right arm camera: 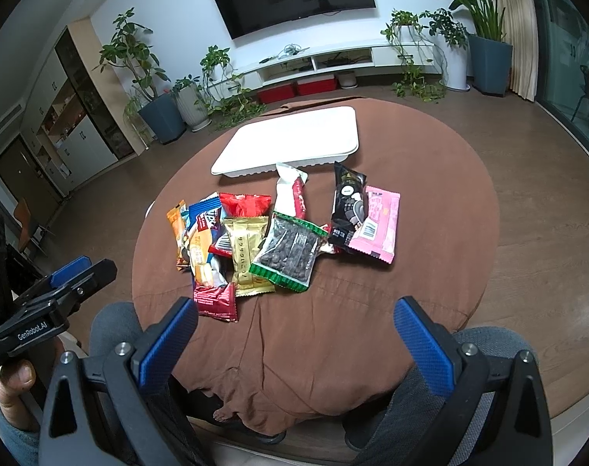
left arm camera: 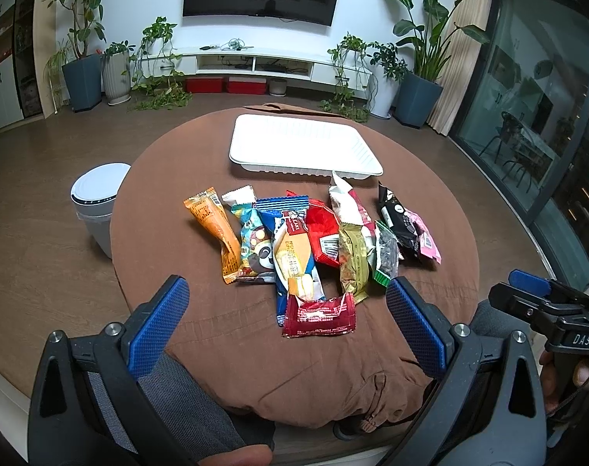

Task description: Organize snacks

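Observation:
Several snack packets lie in a loose row across the round table with its brown cloth (left arm camera: 430,202). Among them are an orange packet (left arm camera: 215,229), a dark red packet (left arm camera: 319,316) nearest me, a gold one (right arm camera: 248,258), a clear green-edged bag of dark pieces (right arm camera: 290,250) and a pink packet (right arm camera: 378,225). Behind them sits an empty white tray (left arm camera: 306,143) (right arm camera: 290,141). My left gripper (left arm camera: 288,312) hovers open just short of the dark red packet. My right gripper (right arm camera: 296,332) stands open above the cloth's near edge, holding nothing.
A white bin (left arm camera: 96,204) stands on the floor left of the table. Potted plants (left arm camera: 82,39), a low TV shelf (left arm camera: 263,60) and glass doors (left arm camera: 547,116) ring the room. A person's knees in grey cloth (right arm camera: 112,330) sit under the near table edge.

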Tool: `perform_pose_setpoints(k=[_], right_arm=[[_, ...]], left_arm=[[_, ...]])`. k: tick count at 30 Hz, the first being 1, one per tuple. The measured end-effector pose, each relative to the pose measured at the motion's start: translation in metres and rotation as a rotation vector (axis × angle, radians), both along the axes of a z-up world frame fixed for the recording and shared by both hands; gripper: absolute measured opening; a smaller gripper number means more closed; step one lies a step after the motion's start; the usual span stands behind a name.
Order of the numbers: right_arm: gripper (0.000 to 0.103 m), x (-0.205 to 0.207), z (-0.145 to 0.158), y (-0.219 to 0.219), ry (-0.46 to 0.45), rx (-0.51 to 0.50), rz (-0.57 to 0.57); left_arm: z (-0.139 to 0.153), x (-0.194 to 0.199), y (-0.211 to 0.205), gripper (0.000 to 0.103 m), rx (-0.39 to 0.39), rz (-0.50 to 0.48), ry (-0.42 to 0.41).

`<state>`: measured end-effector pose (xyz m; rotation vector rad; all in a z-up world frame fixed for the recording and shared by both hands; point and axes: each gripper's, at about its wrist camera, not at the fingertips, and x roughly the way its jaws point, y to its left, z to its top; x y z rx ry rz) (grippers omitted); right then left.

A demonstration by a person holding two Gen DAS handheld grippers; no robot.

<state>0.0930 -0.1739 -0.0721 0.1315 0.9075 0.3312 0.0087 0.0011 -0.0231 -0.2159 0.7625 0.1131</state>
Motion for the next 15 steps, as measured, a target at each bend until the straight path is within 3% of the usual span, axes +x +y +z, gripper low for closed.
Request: perform_pose_setpoints(k=[15], right_arm=[[0.103, 0.004, -0.005, -0.002, 0.020, 0.014, 0.005]], left_arm=[[-0.017, 0.014, 0.006, 0.103, 0.007, 0.004, 0.042]])
